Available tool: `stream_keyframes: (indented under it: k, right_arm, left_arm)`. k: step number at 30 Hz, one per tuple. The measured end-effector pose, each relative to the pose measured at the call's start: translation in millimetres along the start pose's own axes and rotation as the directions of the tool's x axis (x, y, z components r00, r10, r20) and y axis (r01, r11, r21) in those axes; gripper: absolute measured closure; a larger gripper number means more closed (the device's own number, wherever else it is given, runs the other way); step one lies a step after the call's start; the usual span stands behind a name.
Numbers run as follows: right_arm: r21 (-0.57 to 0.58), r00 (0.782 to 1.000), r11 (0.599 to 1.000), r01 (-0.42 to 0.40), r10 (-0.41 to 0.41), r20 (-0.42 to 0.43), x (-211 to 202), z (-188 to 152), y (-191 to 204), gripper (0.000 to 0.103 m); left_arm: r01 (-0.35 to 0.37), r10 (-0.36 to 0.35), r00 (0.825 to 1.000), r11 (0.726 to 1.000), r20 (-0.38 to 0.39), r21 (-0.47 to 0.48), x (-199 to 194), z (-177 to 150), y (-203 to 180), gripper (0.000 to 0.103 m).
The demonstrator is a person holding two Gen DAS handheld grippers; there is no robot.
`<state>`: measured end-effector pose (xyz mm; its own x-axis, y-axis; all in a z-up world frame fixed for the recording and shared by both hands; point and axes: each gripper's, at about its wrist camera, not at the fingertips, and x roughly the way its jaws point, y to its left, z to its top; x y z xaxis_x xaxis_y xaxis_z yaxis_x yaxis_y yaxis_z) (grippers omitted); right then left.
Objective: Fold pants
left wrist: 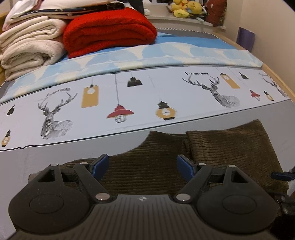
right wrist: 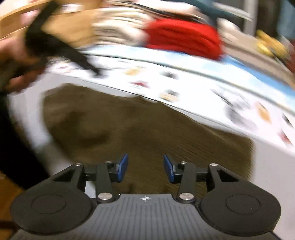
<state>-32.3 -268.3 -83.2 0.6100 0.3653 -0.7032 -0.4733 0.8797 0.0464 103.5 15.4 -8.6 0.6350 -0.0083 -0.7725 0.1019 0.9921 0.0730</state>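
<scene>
The brown corduroy pants (left wrist: 212, 155) lie on the pale grey sheet (left wrist: 36, 162) at the near side of the bed, bunched into a partly folded heap with one layer lapped over another toward the right. The left gripper (left wrist: 142, 163) hangs just above them with its blue-padded jaws spread wide and nothing between them; the ribbed cloth shows plainly through the gap and runs on ahead of the fingertips and off to the right. Whether the pads brush the cloth, I cannot tell.

From the right wrist view, which is smeared by motion, the pants (right wrist: 147, 129) fill the middle of the frame directly in front of and beneath the right gripper (right wrist: 145, 167). Its jaws are also apart, somewhat narrower than the left pair, and they grip nothing; brown fabric is visible between the blue pads. At the upper left of that view the person's hand (right wrist: 16, 61) is wrapped around the dark body of the other tool, at the far left edge of the garment.

Beyond the pants runs a band of printed cover (left wrist: 129, 103) with deer heads and hanging lanterns, then a blue and white patterned strip. At the far end of the bed sit a folded red blanket (left wrist: 110, 31) and, touching its left side, a stack of cream blankets (left wrist: 27, 46). Yellow plush toys (left wrist: 186, 8) rest on a ledge behind.
</scene>
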Motion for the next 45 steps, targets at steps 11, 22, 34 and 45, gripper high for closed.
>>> stream_keyframes:
  k: [11, 22, 34, 45]
  right_arm:
    - [0.027, 1.000, 0.999, 0.024, -0.024, 0.000, 2.4, 0.4, 3.6, 0.060]
    - [-0.098, 0.981, 0.984, -0.147, 0.132, -0.144, 42.8, 21.2, 73.4, 0.059]
    - [0.022, 0.990, 0.996, -0.085, 0.082, 0.116, -13.0, 94.6, 20.4, 0.057]
    - [0.242, 0.988, 0.970, 0.036, -0.071, 0.138, 10.1, 89.6, -39.8, 0.052]
  left_arm:
    - [-0.008, 0.009, 1.000, 1.000, -0.013, 0.010, -2.8, -7.0, -6.5, 0.019]
    - [-0.011, 0.010, 1.000, 0.999, -0.023, -0.036, -22.5, -25.1, 24.6, 0.019]
    - [-0.031, -0.054, 0.989, 0.839, -0.138, -0.543, -27.9, -110.9, 205.9, 0.019]
    - [-0.116, -0.117, 0.955, 0.702, -0.274, -0.703, 15.9, -147.9, 254.2, 0.019]
